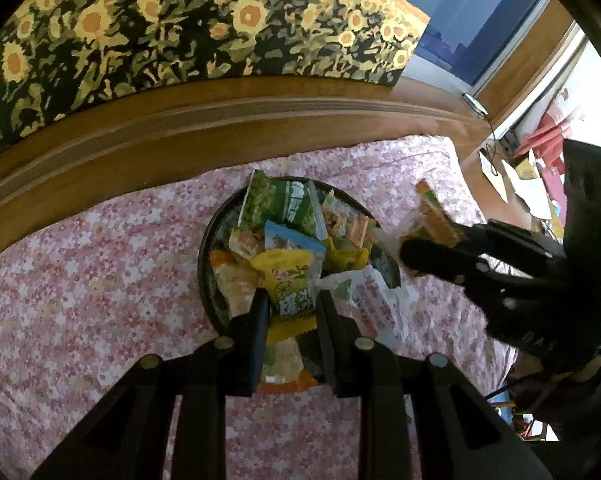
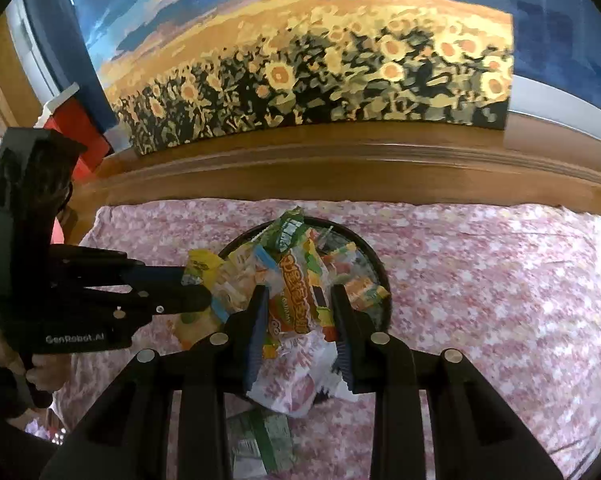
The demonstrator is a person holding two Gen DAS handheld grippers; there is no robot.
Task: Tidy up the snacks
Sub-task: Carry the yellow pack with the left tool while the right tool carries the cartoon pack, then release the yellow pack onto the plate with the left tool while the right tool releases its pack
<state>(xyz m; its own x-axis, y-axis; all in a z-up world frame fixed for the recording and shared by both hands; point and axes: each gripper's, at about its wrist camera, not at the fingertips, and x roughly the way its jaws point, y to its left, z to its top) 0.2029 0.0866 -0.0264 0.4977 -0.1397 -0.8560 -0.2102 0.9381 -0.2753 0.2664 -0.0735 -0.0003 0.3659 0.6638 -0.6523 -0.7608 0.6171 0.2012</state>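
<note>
A dark round tray (image 1: 205, 256) heaped with several snack packets lies on a pink floral cloth (image 1: 80, 272). My left gripper (image 1: 294, 312) is shut on a yellow packet with a green label (image 1: 292, 280), held over the tray's near side. From the right, my right gripper (image 1: 416, 240) reaches in, shut on an orange and green packet (image 1: 436, 220) above the tray's right rim. In the right wrist view, the orange packet (image 2: 296, 300) sits between my right gripper's (image 2: 300, 312) pads over the tray (image 2: 378, 276). My left gripper (image 2: 198, 282) comes in from the left with the yellow packet (image 2: 200, 264).
A white and pink packet (image 2: 300, 380) lies at the tray's near edge, and a green packet (image 2: 260, 440) lies on the cloth closer to me. Behind the cloth runs a wooden ledge (image 1: 220, 120) with a sunflower painting (image 1: 160, 32) leaning on it. A cluttered desk (image 1: 532, 176) stands at the far right.
</note>
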